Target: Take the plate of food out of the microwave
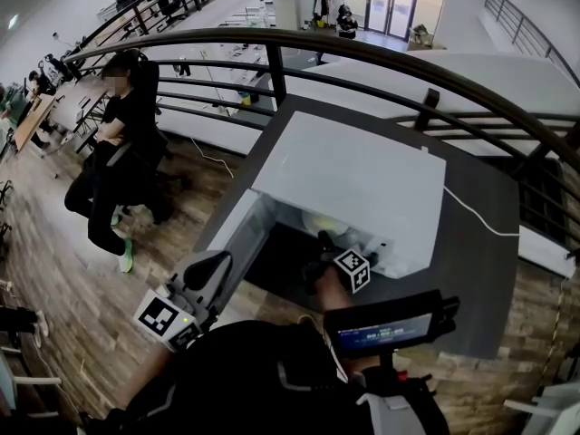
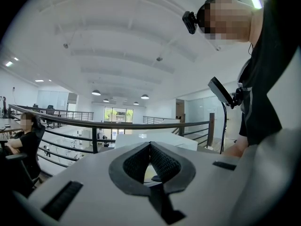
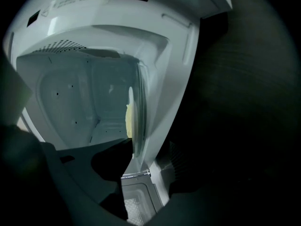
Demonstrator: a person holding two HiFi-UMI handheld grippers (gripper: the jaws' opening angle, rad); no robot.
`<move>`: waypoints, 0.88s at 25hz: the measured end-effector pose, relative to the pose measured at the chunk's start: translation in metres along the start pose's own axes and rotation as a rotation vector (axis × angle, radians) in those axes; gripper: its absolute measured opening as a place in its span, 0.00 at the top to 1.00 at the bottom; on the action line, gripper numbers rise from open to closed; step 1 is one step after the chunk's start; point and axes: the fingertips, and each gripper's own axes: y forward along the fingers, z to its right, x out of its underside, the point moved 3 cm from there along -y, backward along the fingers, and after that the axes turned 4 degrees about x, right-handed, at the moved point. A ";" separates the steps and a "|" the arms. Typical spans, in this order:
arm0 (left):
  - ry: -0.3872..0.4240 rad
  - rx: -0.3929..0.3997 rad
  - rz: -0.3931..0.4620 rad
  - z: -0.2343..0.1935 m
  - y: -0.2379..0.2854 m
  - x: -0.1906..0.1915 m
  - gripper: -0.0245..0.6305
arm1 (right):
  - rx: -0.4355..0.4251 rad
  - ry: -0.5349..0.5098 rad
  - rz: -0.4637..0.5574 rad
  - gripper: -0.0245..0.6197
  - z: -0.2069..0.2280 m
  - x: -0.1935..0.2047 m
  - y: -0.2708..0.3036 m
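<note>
Dark grey worktop [image 1: 489, 279] beside black railing [image 1: 275, 84], white microwave [image 1: 362, 179] opened, right gripper [image 3: 148, 154] spread around white plate [image 3: 136, 102] of yellow food [image 3: 127, 121] inside, left gripper [image 2: 149, 145] clenched, empty.

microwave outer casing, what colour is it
The microwave casing is white; the head view shows it best.

My left gripper [image 2: 150, 145] has a matt grey plastic body and rough, cross-hatched black pads [image 2: 164, 163]. At 12 o'clock, the white box-shaped microwave [image 1: 362, 179] casing is smooth, semi-matt; the dark-grey tabletop [image 1: 480, 279], matt.
</note>
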 end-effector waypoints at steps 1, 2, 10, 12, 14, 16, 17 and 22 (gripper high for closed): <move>0.000 -0.001 -0.002 0.000 0.000 0.000 0.96 | -0.002 0.007 0.003 0.61 0.000 -0.001 0.001; -0.001 -0.004 -0.005 0.000 0.000 0.001 0.96 | -0.005 0.014 0.006 0.61 0.000 -0.002 0.003; -0.004 -0.029 -0.019 -0.005 -0.002 0.005 0.96 | 0.001 0.066 0.030 0.61 -0.002 -0.006 0.013; -0.008 -0.034 -0.018 -0.006 -0.002 0.005 0.96 | 0.003 0.083 0.036 0.61 -0.002 -0.007 0.015; -0.013 -0.037 -0.017 -0.008 -0.003 0.007 0.96 | 0.008 0.104 0.036 0.61 0.001 -0.007 0.017; -0.016 -0.036 -0.015 -0.009 -0.004 0.009 0.96 | 0.014 0.117 0.039 0.61 0.003 -0.005 0.016; -0.017 -0.033 -0.014 -0.010 -0.004 0.010 0.96 | 0.018 0.114 0.043 0.61 0.003 -0.004 0.014; -0.026 -0.018 -0.016 -0.011 -0.002 0.012 0.96 | 0.014 0.082 0.068 0.69 -0.001 -0.001 0.002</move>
